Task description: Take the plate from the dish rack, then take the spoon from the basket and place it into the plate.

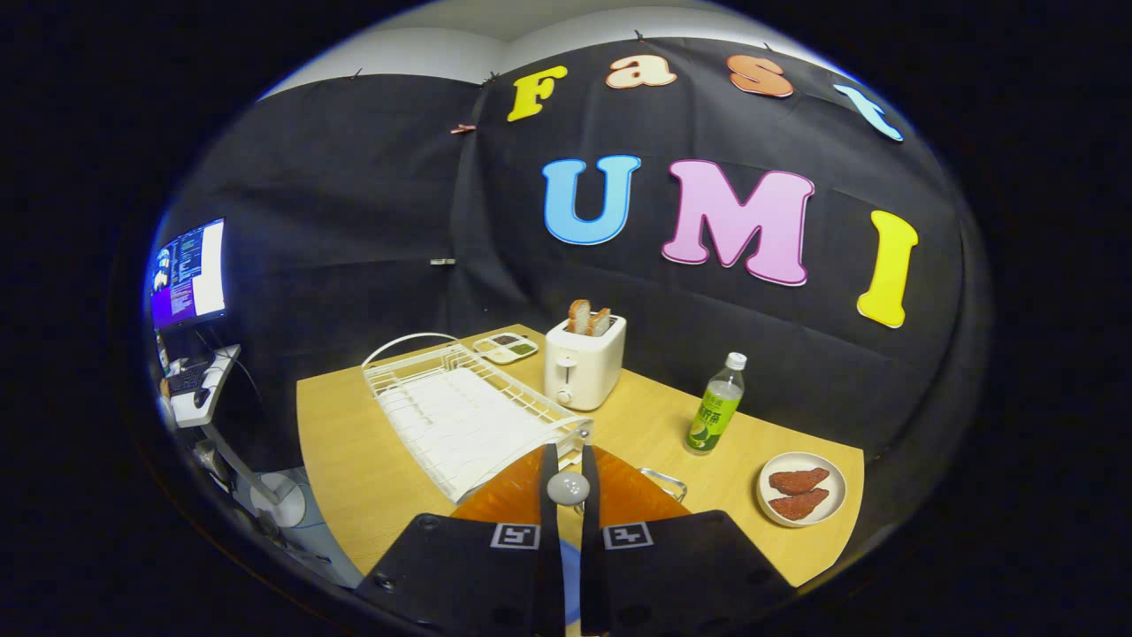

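My gripper is shut on a spoon. The spoon's pale round bowl shows between the two fingers near their tips, and a bit of blue handle shows lower in the narrow gap. Under the fingers lies an orange plate on the wooden table, its rim spreading out to both sides of them. The white wire dish rack stands just beyond the plate to the left, with nothing in it. A wire rim of the basket peeks out to the right of the fingers, mostly hidden behind the gripper.
A white toaster with bread slices stands behind the rack, with a small tray to its left. A green bottle and a white dish with two brown pieces are to the right. A desk with a monitor is off the table's left.
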`<state>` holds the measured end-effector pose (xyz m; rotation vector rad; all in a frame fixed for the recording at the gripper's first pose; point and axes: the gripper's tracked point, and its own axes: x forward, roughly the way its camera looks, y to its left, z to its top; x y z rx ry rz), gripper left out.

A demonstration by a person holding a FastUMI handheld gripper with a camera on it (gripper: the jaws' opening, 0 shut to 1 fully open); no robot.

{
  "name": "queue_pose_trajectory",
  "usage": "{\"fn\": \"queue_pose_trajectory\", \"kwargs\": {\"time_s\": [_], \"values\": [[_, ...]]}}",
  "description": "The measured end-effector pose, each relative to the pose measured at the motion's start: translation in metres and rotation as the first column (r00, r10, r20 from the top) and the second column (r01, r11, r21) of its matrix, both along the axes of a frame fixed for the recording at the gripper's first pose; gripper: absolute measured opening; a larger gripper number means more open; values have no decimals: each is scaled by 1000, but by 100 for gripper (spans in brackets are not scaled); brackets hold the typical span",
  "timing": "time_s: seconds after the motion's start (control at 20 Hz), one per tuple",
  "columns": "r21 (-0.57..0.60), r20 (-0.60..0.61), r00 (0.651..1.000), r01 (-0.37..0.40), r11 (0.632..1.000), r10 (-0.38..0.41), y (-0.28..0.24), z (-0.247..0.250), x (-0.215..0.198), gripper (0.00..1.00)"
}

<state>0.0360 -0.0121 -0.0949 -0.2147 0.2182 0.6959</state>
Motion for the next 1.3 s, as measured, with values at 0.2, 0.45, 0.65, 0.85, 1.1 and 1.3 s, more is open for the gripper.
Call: {"fn": "queue_pose_trajectory", "kwargs": {"time_s": [0.2, 0.45, 0.65, 0.85, 1.1, 1.3], "values": [[-93, -10, 998, -65, 994, 64, 10, -46, -15, 11], [-142, -51, 995, -87, 986, 81, 17, -91, -21, 11], [-195, -66, 994, -94, 976, 83, 14, -116, -26, 11], [-236, -46, 993, -112, 965, 104, 18, -123, -36, 14], [-243, -105, 989, -128, 961, 105, 18, -133, -51, 19], [-132, -270, 958, -133, 982, 93, 26, -132, -72, 55]]}}
